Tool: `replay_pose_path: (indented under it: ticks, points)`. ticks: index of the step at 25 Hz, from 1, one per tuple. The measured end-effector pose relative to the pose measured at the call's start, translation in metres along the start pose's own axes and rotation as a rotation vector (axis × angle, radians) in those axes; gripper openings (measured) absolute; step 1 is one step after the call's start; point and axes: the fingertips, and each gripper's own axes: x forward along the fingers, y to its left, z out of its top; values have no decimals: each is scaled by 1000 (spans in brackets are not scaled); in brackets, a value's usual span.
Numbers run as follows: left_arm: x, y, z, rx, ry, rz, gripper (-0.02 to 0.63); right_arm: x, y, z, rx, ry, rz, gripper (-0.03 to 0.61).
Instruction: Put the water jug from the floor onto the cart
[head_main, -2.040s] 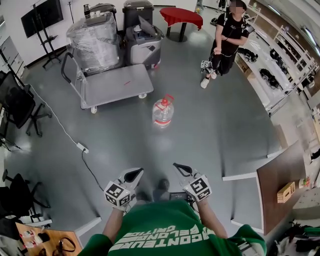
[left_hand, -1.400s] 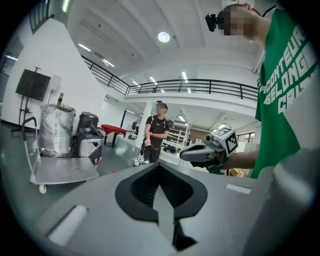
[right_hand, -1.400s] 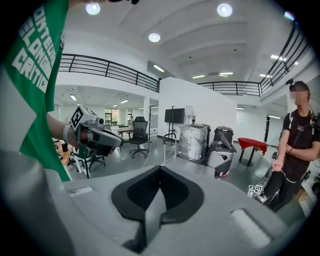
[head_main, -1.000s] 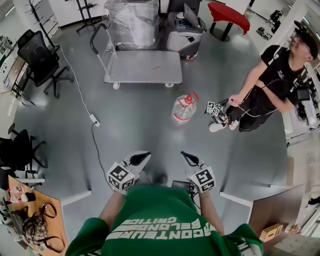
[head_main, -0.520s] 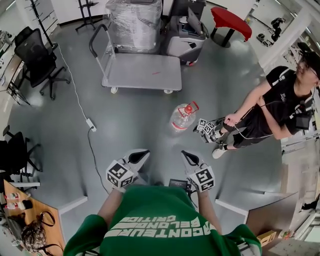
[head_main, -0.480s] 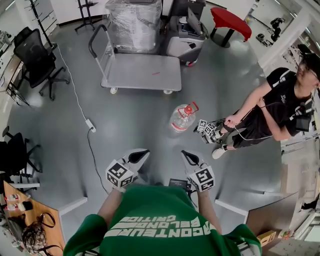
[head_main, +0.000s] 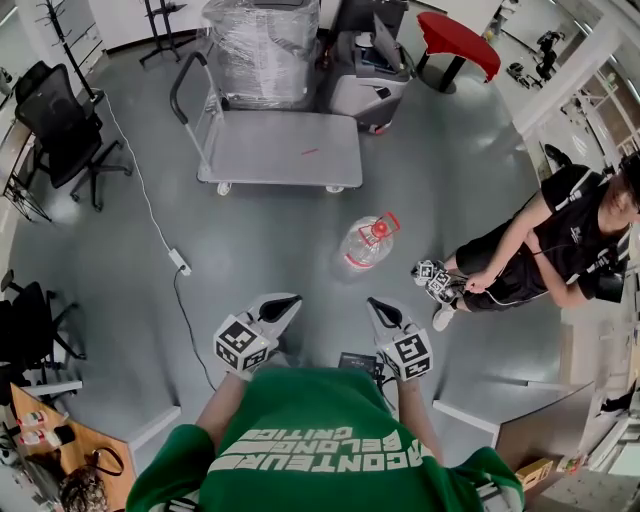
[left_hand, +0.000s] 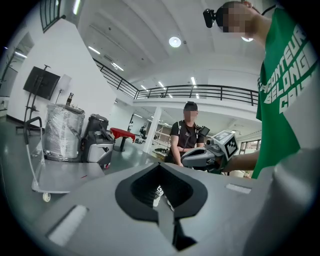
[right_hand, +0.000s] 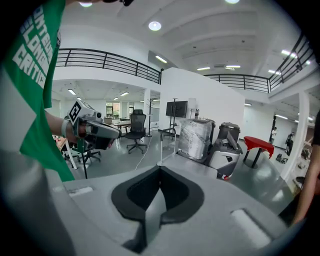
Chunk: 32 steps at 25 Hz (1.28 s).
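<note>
A: Spotted on the floor (head_main: 250, 260), ahead of both tools: jug (head_main: 362, 245), clear, with a red cap and a red handle (head_main: 387, 221) at the neck. Stands apart from the cart (head_main: 280, 150), on the near side of its deck.

B: And the left hand-held gripper (head_main: 280, 304)?

A: Pressed together, nothing between the jaws. Same for the right hand-held gripper (head_main: 379, 307): closed, empty. Both close to the body, well short of the jug.

B: Likely handling?

A: Probably heavy if full, though cannot tell the fill. Looks like smooth, rounded, stiff plastic, so apt to slip from 2 narrow jaws and to roll if tipped.

B: Where to take hold?

A: Best at the handle or neck with 1 tool, steadying the wall or base with the other. Needs opening both first.
</note>
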Motion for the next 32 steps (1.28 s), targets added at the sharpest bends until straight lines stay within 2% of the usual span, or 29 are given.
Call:
replay_pose_path:
  ticks: [11, 23, 32]
  points:
    - [-10, 58, 16, 2, 6, -45, 8, 48, -3, 25, 11, 16, -55, -9]
    - [-5, 80, 18, 4, 19, -76, 8, 60, -14, 20, 38, 32, -101, -9]
    - [20, 102, 27, -8, 24, -25, 8, 85, -52, 22, 30, 24, -66, -9]
